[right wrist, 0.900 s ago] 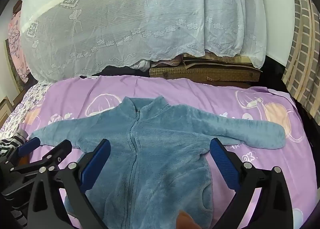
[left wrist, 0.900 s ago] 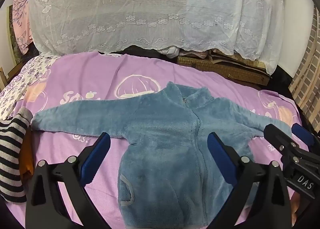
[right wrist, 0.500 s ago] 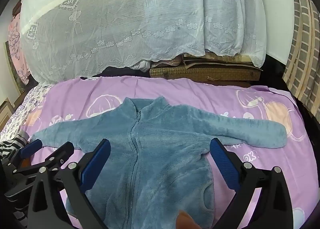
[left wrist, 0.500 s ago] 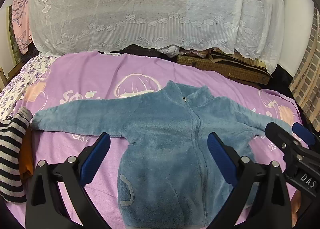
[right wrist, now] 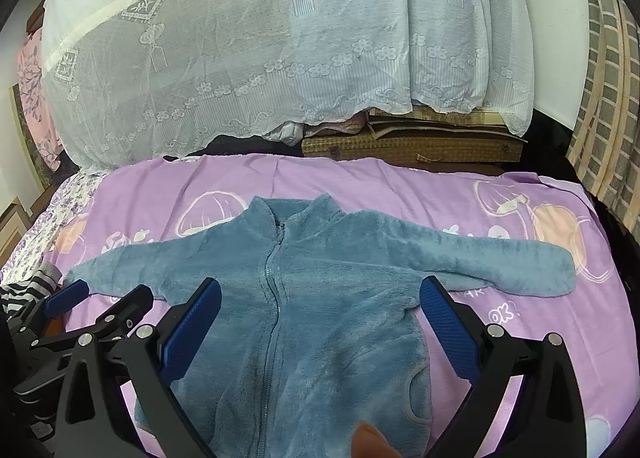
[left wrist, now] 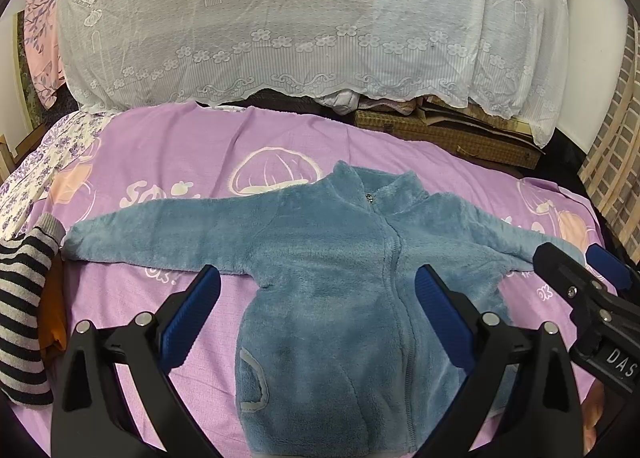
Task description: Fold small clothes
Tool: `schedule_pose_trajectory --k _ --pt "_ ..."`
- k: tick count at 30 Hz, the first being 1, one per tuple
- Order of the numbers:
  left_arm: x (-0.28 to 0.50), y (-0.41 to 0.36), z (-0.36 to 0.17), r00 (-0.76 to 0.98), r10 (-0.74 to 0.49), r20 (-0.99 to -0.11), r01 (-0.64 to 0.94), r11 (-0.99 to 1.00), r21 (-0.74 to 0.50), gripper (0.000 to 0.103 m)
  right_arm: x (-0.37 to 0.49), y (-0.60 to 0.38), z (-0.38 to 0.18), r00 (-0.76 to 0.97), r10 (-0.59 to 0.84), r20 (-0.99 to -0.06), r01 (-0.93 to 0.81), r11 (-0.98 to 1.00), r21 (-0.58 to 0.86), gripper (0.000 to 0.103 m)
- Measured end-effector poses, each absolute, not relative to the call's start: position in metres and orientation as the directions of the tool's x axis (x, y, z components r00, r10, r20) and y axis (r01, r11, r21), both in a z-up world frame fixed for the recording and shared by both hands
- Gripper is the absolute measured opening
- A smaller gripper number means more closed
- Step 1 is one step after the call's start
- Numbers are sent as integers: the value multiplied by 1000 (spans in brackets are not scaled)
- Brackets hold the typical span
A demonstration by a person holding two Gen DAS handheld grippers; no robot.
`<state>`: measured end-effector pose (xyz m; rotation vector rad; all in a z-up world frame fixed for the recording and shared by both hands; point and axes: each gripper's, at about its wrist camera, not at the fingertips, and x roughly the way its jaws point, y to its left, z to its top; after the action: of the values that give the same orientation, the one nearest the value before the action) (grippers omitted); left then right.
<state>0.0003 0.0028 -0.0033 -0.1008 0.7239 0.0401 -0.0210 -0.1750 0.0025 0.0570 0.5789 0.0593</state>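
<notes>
Held wide open and empty above the near hem: left gripper (left wrist: 316, 298) and right gripper (right wrist: 320, 298), blue pads spread, nothing between the jaws of either. Poised side by side, each visible at the edge of the other's view, neither touching cloth. Directly ahead and below, a blue fleece jacket (left wrist: 352, 278), zipped, face up, spread flat on a purple sheet (left wrist: 180, 149). Collar pointing away from the tools, hem nearest them; zip line running straight out from the tools, sleeves stretched crosswise to either side. Left sleeve (left wrist: 160, 234) reaching toward a striped garment (left wrist: 24, 298) at the sheet's left edge, its cuff just beside that garment; right sleeve (right wrist: 500, 262) lying out over a printed mushroom motif. Left sleeve nearer the left gripper, right sleeve nearer the right, so probably one sleeve per tool, each folded inward across the chest toward the zip. No fold made yet, judging by the flat spread. Thick pile likely to spring back unless pinched well in from the cuff. Beyond the sheet, a woven case (right wrist: 412, 145) under a white lace cover (right wrist: 280, 37).
</notes>
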Motion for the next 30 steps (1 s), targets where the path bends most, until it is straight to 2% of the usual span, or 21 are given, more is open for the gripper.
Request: schedule_pose_trajectory --k 30 --pt "0 2 -3 747 2 -665 -71 995 -77 95 -22 -173 3 837 84 -541 -44 995 87 100"
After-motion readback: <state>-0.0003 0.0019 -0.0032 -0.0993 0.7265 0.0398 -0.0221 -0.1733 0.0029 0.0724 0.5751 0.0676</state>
